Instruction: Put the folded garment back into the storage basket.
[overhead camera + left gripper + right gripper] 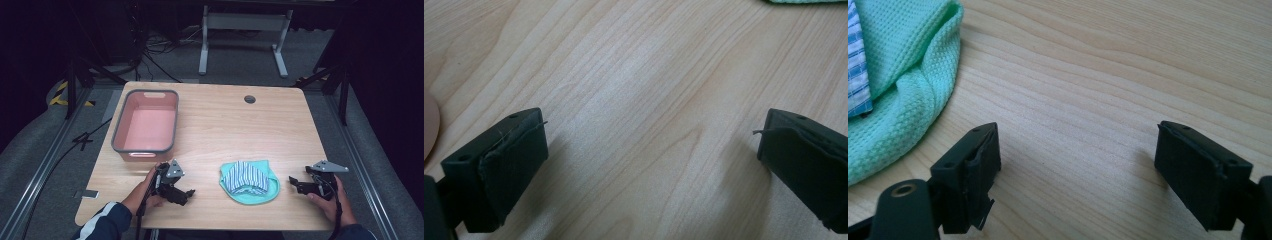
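Two spread grippers, left gripper (189,192), right gripper (292,181), green cloth (250,195) partly hidden beneath striped cloth (246,177)

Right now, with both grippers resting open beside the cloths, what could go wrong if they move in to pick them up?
The striped cloth lies loose on the green cloth, so a pinch by the right gripper may lift just one layer. The pile sits near the table's front edge and could be dragged off. The pink bin stands close behind the left gripper; a swing may bump it.

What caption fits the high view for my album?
Two open grippers, left gripper and right gripper, flank folded cloths beside a pink bin.
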